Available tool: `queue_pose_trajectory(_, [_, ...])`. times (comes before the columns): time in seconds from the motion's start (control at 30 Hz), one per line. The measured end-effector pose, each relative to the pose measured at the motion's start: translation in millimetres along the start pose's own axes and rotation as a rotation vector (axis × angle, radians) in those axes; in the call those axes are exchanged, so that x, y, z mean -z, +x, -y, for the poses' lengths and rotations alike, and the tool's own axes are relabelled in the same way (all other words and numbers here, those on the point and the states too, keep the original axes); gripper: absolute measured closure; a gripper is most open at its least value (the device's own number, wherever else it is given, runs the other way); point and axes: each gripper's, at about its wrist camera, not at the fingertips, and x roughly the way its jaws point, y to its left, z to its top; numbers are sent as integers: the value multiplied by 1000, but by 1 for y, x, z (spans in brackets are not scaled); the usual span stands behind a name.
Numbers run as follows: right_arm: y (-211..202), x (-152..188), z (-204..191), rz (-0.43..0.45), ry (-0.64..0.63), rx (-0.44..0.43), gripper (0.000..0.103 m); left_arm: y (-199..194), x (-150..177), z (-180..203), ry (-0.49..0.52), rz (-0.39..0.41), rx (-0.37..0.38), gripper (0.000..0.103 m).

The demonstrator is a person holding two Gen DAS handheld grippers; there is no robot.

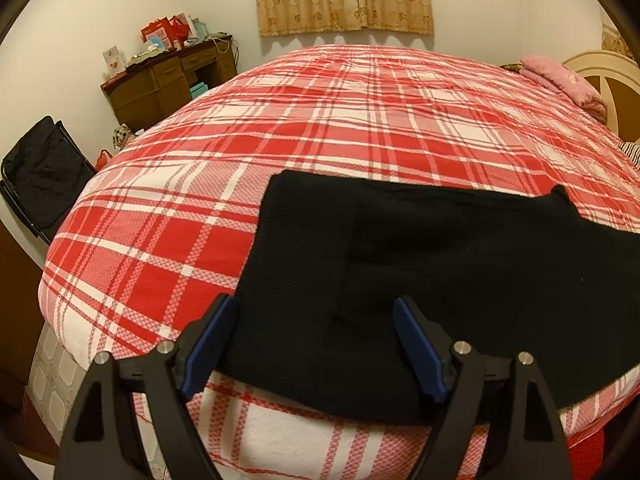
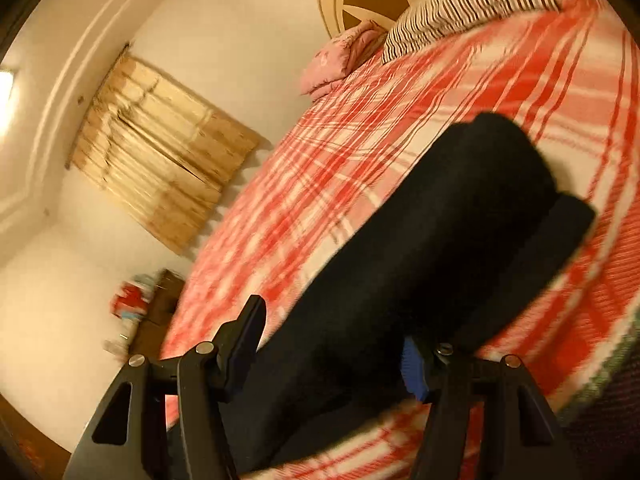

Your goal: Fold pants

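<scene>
The black pants are being seen lying on the red-and-white plaid bed, near its front edge, already doubled over themselves: in the right wrist view an upper layer is being shown resting on a lower one that is sticking out beyond it toward the pillows. The left gripper is being held released over the near edge of the garment, its blue pads standing wide apart with cloth lying between them but not being pressed. The right gripper is likewise being held parted around the dark fabric, with no pinch being made out, though that view is being blurred and the near pad is partly hidden. Beyond the pants, a pink cushion and a striped pillow are being seen at the headboard end, and a cluttered wooden desk by the wall. As a judgement, the risk from here is being posed by the uneven layers: if only the top layer is being caught, the fold is likely being pulled askew, and because the garment is lying so close to the bed's edge, a drag toward the person is liable to be sliding it off
</scene>
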Motion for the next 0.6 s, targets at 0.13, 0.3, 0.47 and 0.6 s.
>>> queue_pose_trajectory(0.13, [-15,-17,11,56,68,-57,40,2,-1,-1,-6,-10,0,16])
queue_pose_trajectory(0.3, [-60,-35,12,148,82,-91,40,6,-2,-9,-44,-30,21,13])
queue_pose_trajectory(0.47, [-59,-25,7,88,10,65,40,8,-1,-8,-47,-36,20,12])
queue_pose_trajectory(0.6, [-80,-17,6,249,-72,561,41,7,-2,-10,-40,-43,30,12])
